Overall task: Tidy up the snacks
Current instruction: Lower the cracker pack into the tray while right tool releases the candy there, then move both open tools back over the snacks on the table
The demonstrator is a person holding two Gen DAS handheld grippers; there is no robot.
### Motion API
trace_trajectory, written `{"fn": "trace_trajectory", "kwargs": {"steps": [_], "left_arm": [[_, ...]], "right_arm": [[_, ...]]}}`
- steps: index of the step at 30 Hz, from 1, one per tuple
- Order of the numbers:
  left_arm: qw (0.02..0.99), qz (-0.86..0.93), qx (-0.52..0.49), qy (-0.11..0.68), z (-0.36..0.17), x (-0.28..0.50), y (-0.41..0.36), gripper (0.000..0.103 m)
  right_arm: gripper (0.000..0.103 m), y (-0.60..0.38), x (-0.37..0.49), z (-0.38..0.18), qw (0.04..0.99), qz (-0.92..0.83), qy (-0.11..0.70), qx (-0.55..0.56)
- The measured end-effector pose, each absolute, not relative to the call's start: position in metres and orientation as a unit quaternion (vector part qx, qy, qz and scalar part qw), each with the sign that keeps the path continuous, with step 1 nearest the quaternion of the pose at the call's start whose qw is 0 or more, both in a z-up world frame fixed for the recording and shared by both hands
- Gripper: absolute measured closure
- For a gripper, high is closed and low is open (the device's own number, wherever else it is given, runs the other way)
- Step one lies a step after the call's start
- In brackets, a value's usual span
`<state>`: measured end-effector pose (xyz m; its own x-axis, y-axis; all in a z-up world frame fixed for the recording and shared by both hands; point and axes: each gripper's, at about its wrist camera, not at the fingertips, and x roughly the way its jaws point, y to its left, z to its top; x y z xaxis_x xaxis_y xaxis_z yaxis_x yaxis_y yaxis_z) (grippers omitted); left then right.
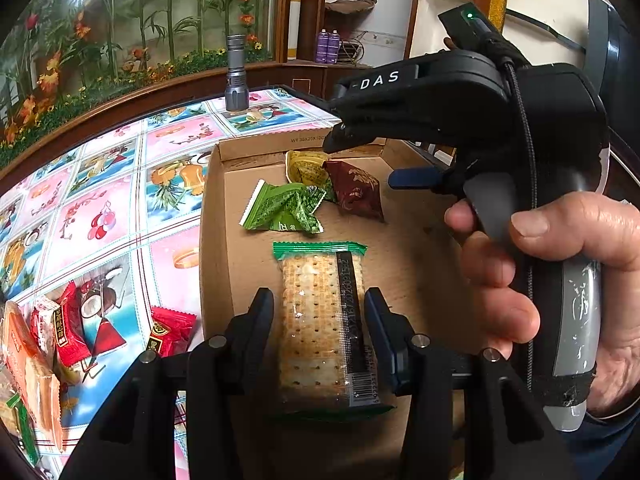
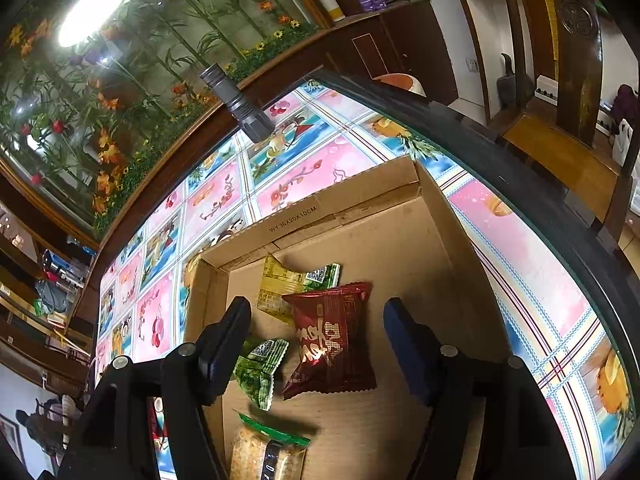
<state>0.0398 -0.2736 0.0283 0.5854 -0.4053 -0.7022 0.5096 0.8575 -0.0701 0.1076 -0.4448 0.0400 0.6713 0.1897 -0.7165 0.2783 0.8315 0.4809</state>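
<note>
Left wrist view: the left gripper (image 1: pixel 320 312) clamps a clear-wrapped cracker pack (image 1: pixel 320 328) by its long sides, a pad pressed on each, and holds it over the cardboard box (image 1: pixel 214 240). The pack's green-sealed end points to 12 o'clock, above the bare floor of the box. The step in hand appears to be setting this pack down. It would go well if the pack is lowered flat onto the open floor at 6 o'clock of the other snacks, long side parallel to the box wall, and the pads part only once it rests, so it neither drops nor tips onto the wrappers. In the box lie a green wrapper (image 1: pixel 284 210), a dark red packet (image 1: pixel 356 192) at its 2 o'clock and a yellow packet (image 1: pixel 304 168) at 12 o'clock, all touching or overlapping. At 3 o'clock a hand (image 1: pixel 560 280) grips the right gripper (image 1: pixel 360 160), whose tips hover over the packets. Outside the box, at 8 o'clock on the patterned tablecloth (image 1: pixel 120 200), red snack packets (image 1: pixel 72 328) wait unsorted. A grey flashlight (image 1: pixel 237 74) stands at 12 o'clock.

Right wrist view: the right gripper's jaws stand wide apart, nothing pressed between them; the dark red packet lies on the box floor in the gap, free of both pads. The yellow packet sits at its 11 o'clock, the green wrapper at 8 o'clock, and the cracker pack's green end shows at 6 o'clock. The right half of the box floor is bare, so there is room to lay packs side by side.
</note>
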Motion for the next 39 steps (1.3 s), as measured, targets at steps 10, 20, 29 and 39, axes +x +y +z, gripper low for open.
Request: {"fn": "trace_trajectory", "kwargs": {"steps": [10, 20, 29, 39], "left_arm": [[0.889, -0.257, 0.074, 0.373, 0.028, 0.039, -0.274, 0.057], [0.895, -0.262, 0.06, 0.355, 0.042, 0.035, -0.267, 0.051], [0.932, -0.217, 0.035, 0.288, 0.083, 0.022, -0.217, 0.041], [0.963, -0.088, 0.039, 0.253, 0.098, 0.024, -0.129, 0.036]], "right_arm": [[0.03, -0.444, 0.108, 0.038, 0.862, -0.022, 0.413, 0.292], [0.03, -0.446, 0.106, 0.043, 0.867, -0.023, 0.402, 0.293], [0.03, -0.428, 0.097, 0.07, 0.903, -0.005, 0.347, 0.252], [0.03, -0.371, 0.09, 0.087, 0.927, 0.097, 0.318, 0.171]]}}
